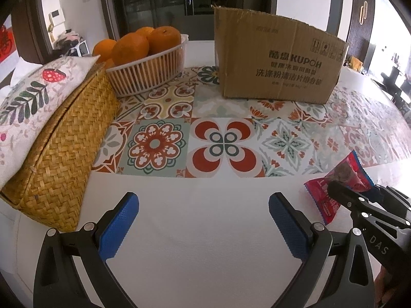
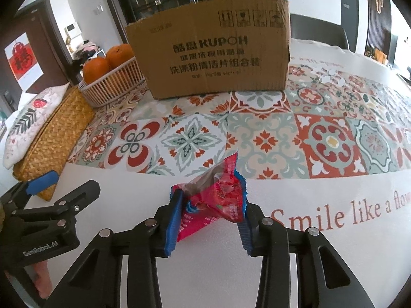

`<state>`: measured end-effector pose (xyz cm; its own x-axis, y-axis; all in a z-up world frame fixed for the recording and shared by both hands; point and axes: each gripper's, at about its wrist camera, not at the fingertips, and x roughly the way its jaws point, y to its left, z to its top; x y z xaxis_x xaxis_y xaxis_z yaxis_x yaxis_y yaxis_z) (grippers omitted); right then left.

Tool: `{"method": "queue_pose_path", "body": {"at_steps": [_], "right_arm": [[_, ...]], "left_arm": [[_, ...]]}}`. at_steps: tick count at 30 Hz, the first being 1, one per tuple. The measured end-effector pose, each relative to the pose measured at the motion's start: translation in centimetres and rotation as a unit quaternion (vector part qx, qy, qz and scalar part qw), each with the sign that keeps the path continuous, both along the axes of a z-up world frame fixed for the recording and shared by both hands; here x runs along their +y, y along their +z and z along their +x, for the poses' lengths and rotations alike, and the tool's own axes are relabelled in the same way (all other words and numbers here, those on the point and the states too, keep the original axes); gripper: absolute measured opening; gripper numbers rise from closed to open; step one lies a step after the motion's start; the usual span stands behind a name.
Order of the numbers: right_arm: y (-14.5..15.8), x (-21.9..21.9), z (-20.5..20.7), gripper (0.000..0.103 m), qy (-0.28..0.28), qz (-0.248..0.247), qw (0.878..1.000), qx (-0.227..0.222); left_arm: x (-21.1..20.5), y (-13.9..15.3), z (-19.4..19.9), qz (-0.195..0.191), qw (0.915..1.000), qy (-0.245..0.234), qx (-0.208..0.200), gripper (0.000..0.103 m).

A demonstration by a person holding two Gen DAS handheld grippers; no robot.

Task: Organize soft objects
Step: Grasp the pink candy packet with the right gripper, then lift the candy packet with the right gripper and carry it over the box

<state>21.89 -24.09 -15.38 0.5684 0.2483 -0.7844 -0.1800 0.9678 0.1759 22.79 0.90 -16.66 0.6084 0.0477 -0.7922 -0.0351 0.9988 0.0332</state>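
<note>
A red and blue snack packet (image 2: 215, 195) is pinched between the blue pads of my right gripper (image 2: 208, 215), just above the white tablecloth. It also shows in the left wrist view (image 1: 341, 182), at the right, with the right gripper (image 1: 359, 200) on it. My left gripper (image 1: 203, 220) is open and empty over the white cloth; it appears in the right wrist view at the left (image 2: 48, 182). A brown cardboard box (image 2: 213, 51) stands open-topped at the back of the table, also in the left wrist view (image 1: 277, 59).
A woven straw box (image 1: 64, 148) with an embroidered cushion (image 1: 33, 97) on top sits at the left. Behind it stands a white slatted basket (image 1: 154, 69) of oranges (image 1: 143, 41). A patterned tile-print runner (image 2: 257, 133) crosses the table.
</note>
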Motion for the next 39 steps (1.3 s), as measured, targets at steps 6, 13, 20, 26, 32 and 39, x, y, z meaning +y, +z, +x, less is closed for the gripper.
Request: {"method": "queue_pose_path", "body": {"at_steps": [6,13,20,26,32,39], "right_arm": [[1.7,0.0,-0.5,0.04,0.0,-0.001,1.0,-0.023],[4.0,-0.2,-0.9,0.037,-0.004,0.0,0.999,-0.05],[5.1,-0.2,-0.5,0.032,-0.004,0.005,0.998,-0.066],[5.4,-0.1,-0.5,0.032,0.0,0.01,0.998,-0.068],[6.5,0.0,-0.5,0.032,-0.002,0.008,0.996,-0.085],[8.4,-0.1,-0.1,0.032,-0.006,0.01,0.994,-0.108]], "left_arm": [[-0.2,1.2,-0.3,-0.002,0.9999,-0.003,-0.015,0.103],[-0.2,3.1,-0.6,-0.003,0.9992,-0.007,-0.039,0.103],[-0.3,5.0,-0.5,-0.004,0.998,-0.009,-0.063,0.103],[-0.3,5.4,-0.5,-0.003,0.9976,-0.008,-0.068,0.103],[-0.3,5.9,-0.2,-0.005,0.9971,-0.009,-0.075,0.103],[-0.4,7.1,0.5,-0.005,0.9958,-0.01,-0.091,0.103]]}}
